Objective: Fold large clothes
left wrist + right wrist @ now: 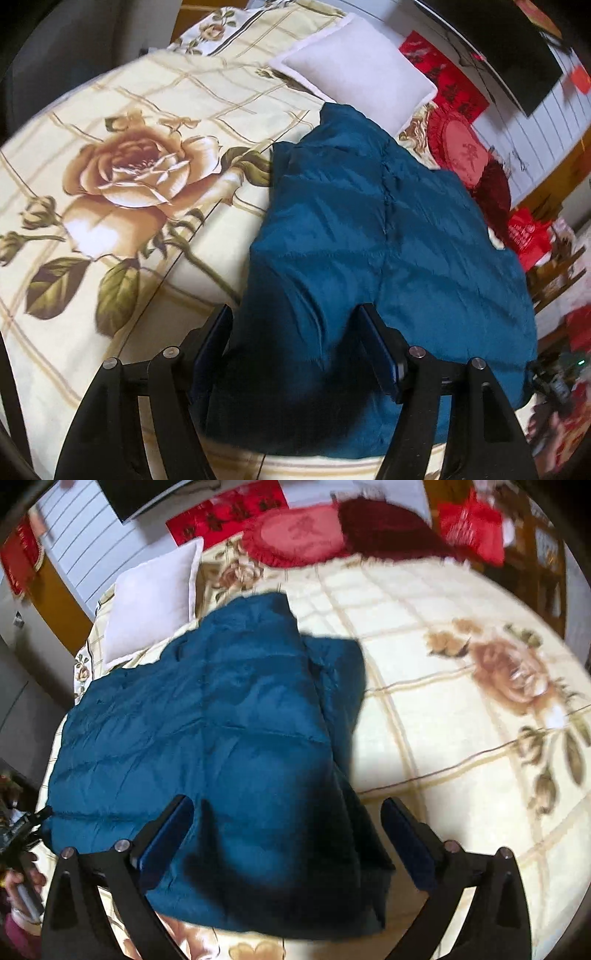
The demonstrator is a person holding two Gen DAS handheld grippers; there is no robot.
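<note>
A: Left wrist view. What lies on the bed?

B: A teal quilted jacket (369,236) lies on the floral bedspread (122,184), extending from near the white pillow (354,74) toward the camera. Red cushions (461,147) sit past its far right edge, beside the pillow.

A: And the left gripper (295,343)?

B: Its jaws stand spread, one finger on each side of a raised ridge of the jacket's near edge. The fabric fills the gap; whether the pads (380,350) press it cannot be told.

A: Right wrist view. Where is the garment here?

B: The teal quilted jacket (221,720) occupies the left half of the floral bedspread (443,720), with one darker part doubled over along its right side. The white pillow (155,594) touches its far left corner; the red cushions (295,535) lie at the head of the bed, apart from it.

A: The right gripper (288,834)?

B: Its jaws are wide apart, above the jacket's near right corner, gripping nothing. At the far left edge, part of the other gripper and a hand (22,886) are visible.
</note>
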